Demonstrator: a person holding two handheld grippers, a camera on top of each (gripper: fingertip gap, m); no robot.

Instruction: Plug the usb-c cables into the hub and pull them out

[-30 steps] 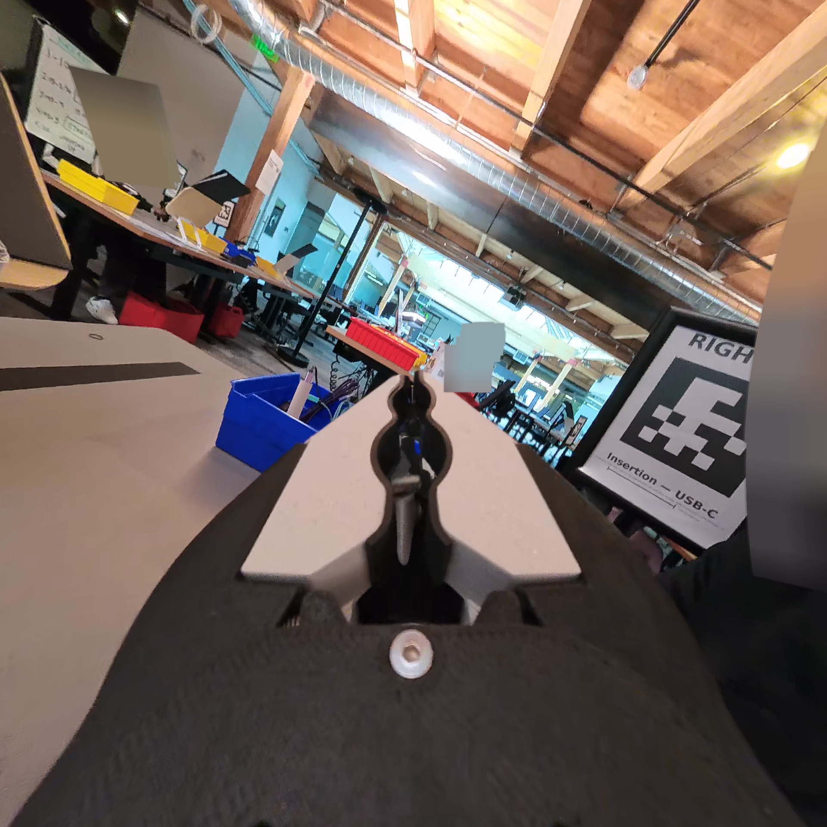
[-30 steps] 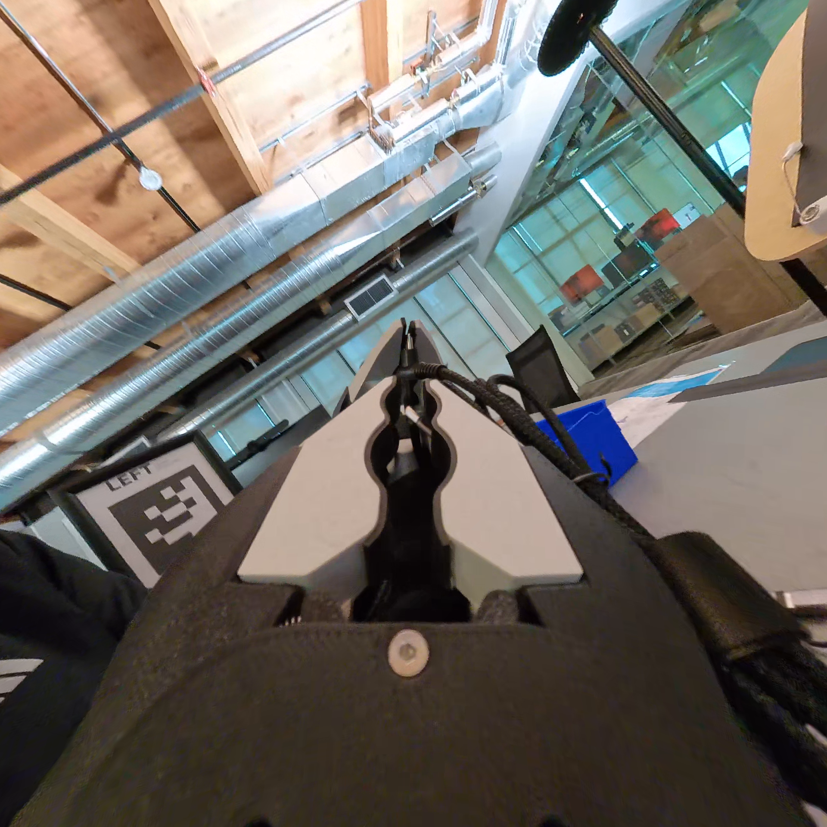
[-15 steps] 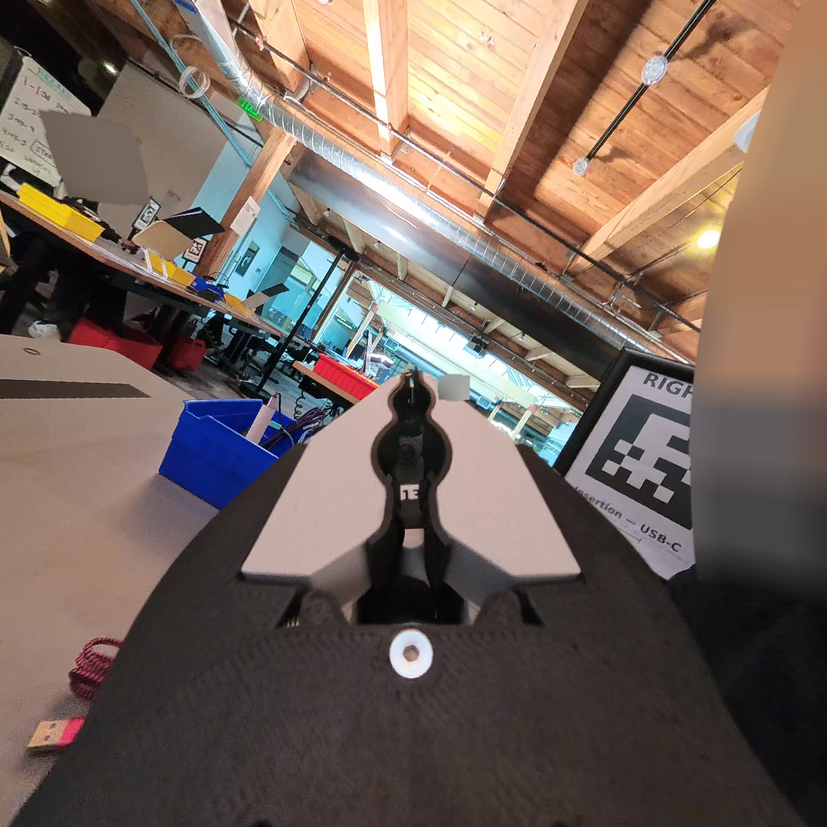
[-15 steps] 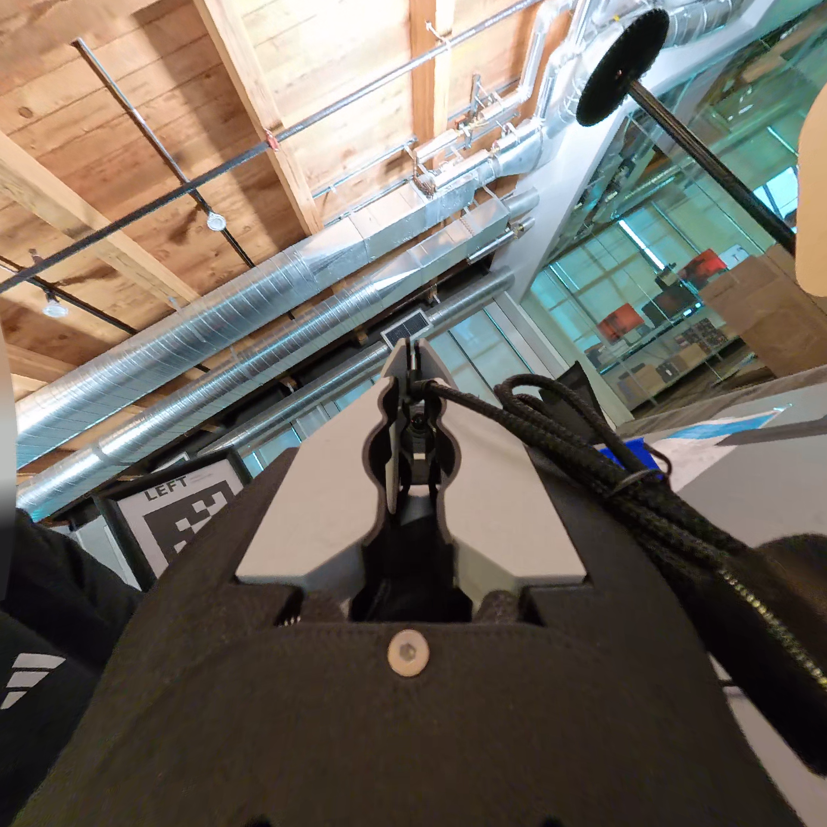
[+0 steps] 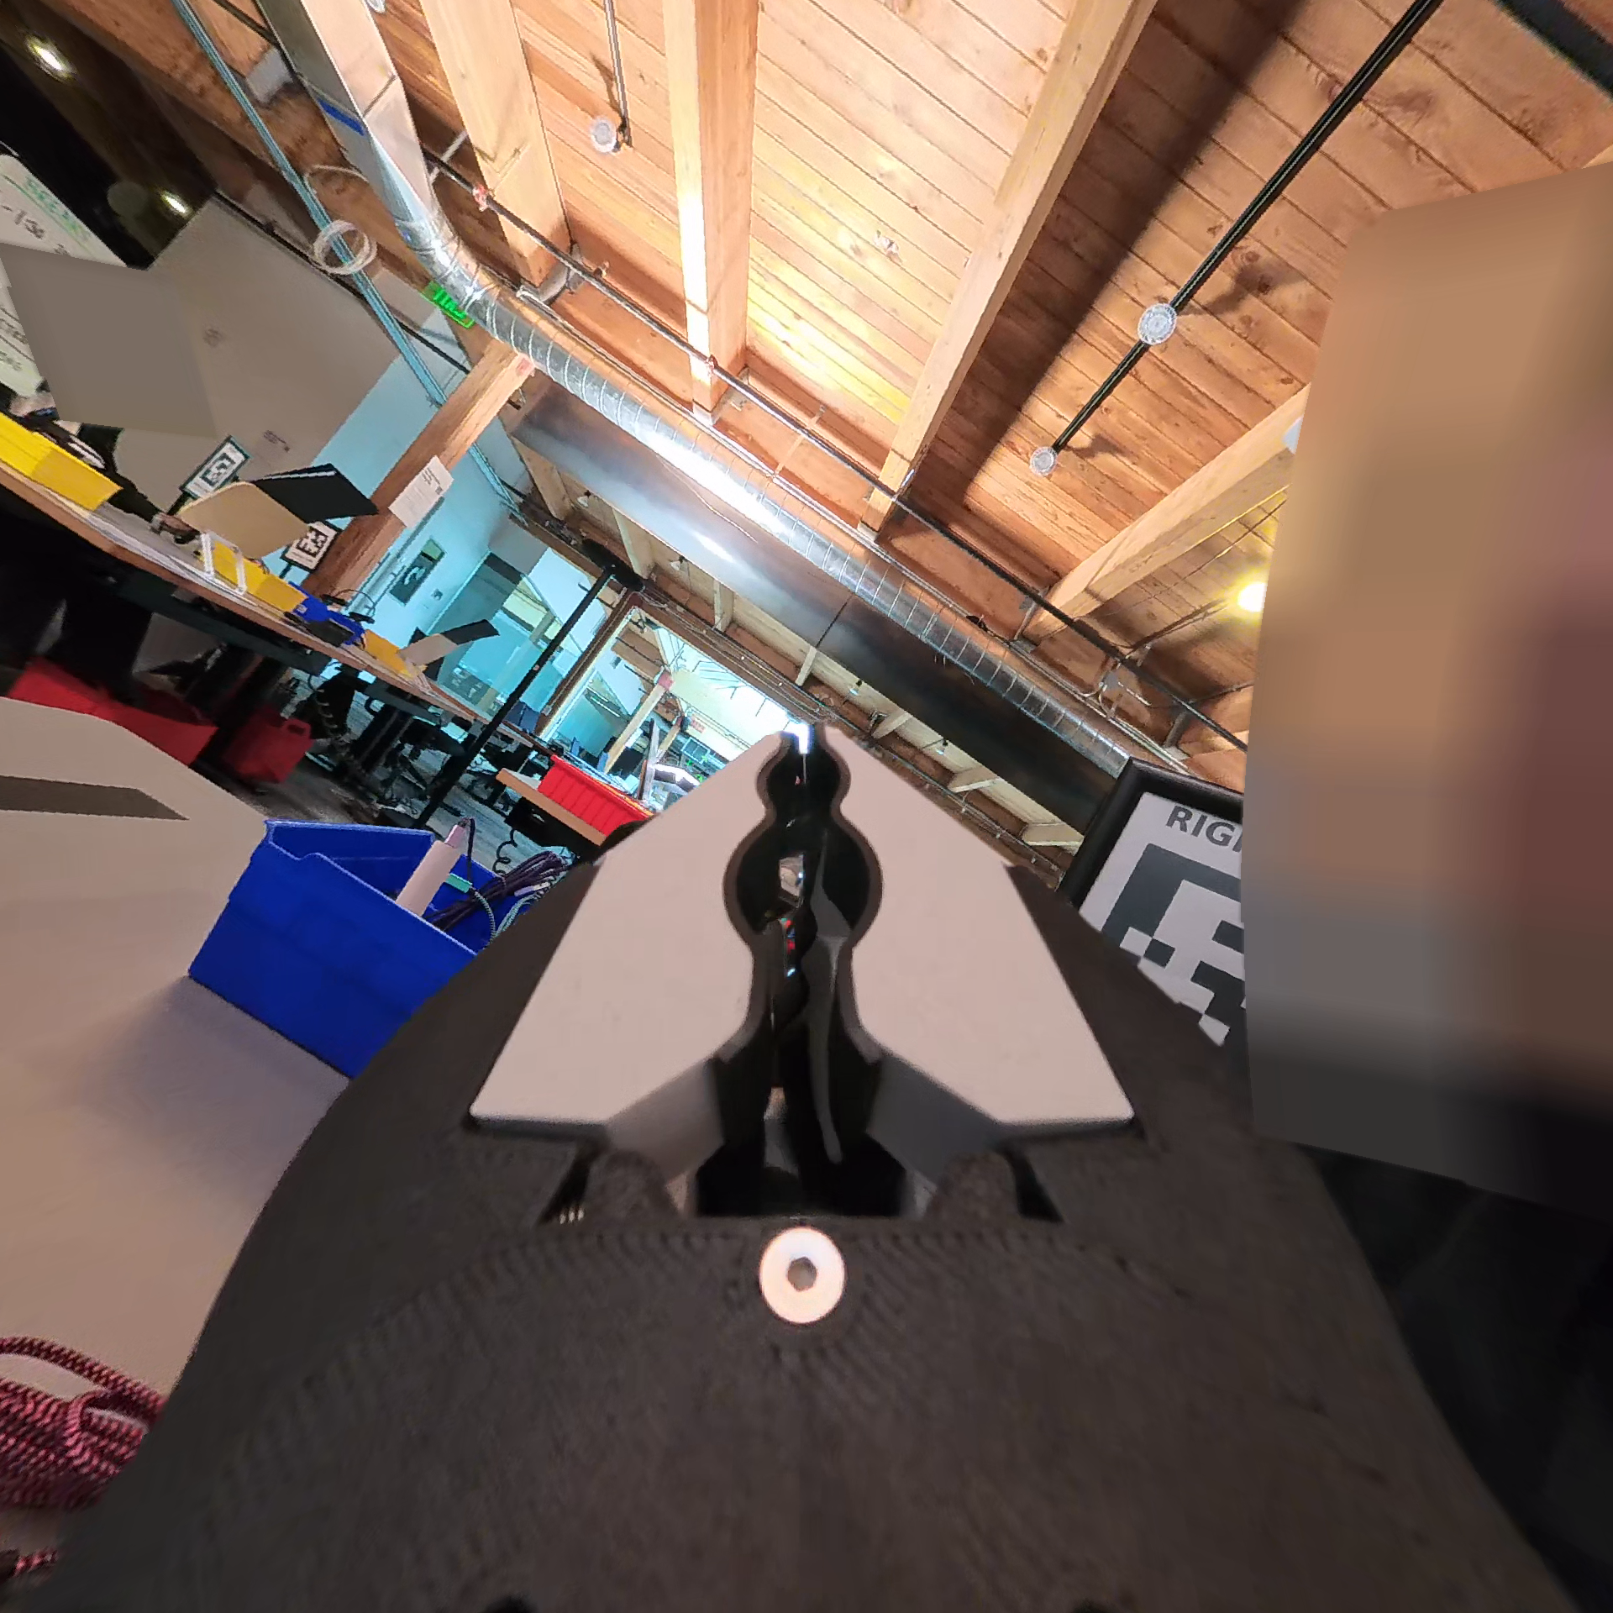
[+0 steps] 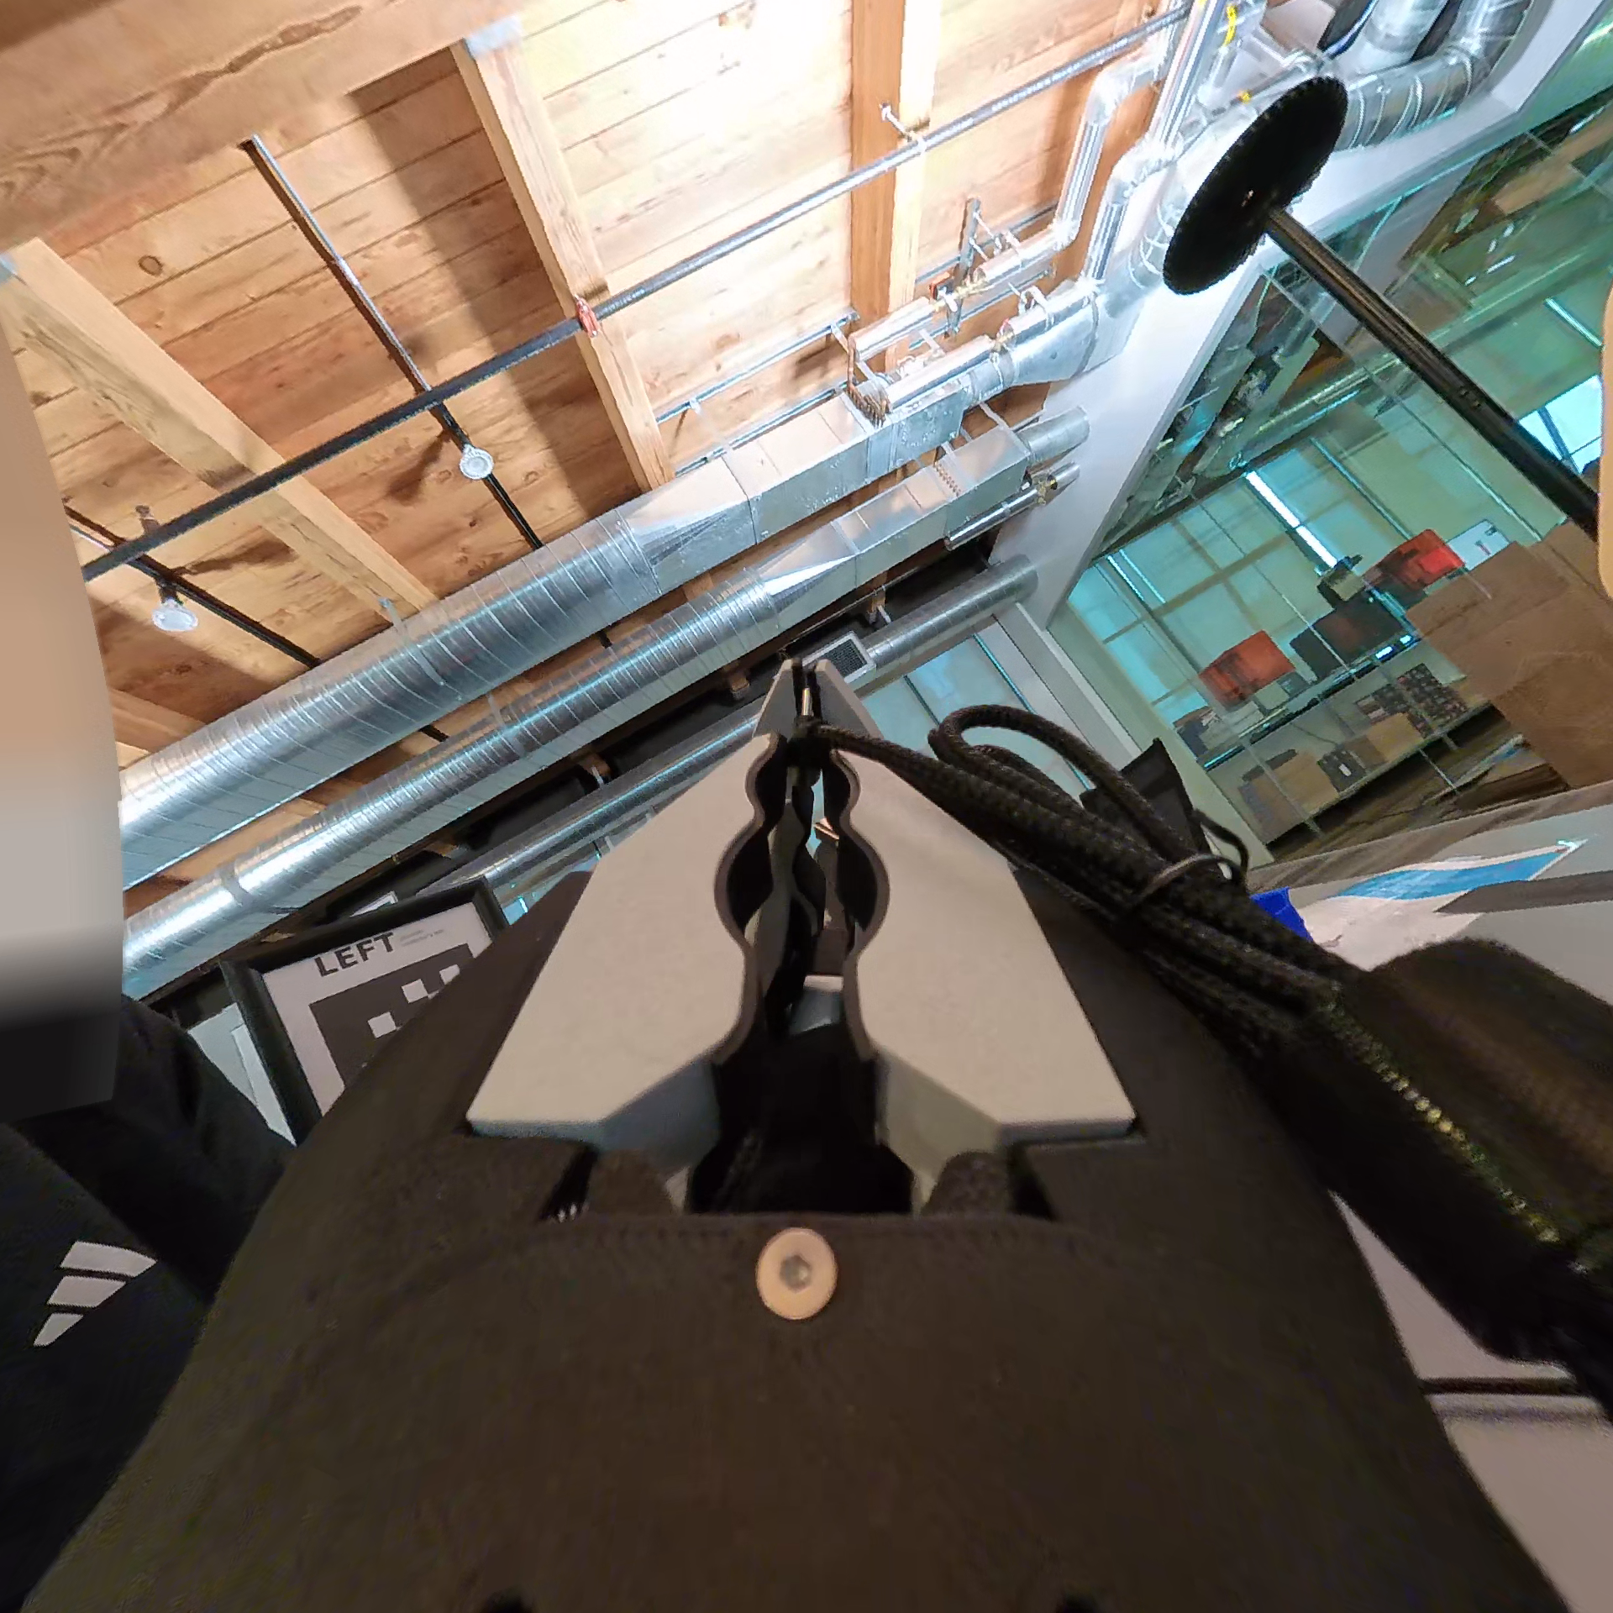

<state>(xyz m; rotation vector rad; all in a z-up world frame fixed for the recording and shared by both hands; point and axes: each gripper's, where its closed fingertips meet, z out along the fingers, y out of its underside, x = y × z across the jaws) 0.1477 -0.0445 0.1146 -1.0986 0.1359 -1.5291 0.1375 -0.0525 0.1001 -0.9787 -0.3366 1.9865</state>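
- Both grippers point up toward the ceiling; the hub is not in view.
- The right gripper (image 6: 805,689) pinches the black braided cable (image 6: 1082,838) near its plug; keep that clench firm and level the plug before insertion.
- The left gripper (image 5: 807,746) is closed, something dark between its fingers; what, I cannot tell.

The red braided cable (image 5: 52,1431) is cut off at the lower left edge. The black braided cable (image 6: 1091,838) runs out past the lower right edge. What sits inside the left gripper (image 5: 807,751) is hidden (dark slot only).
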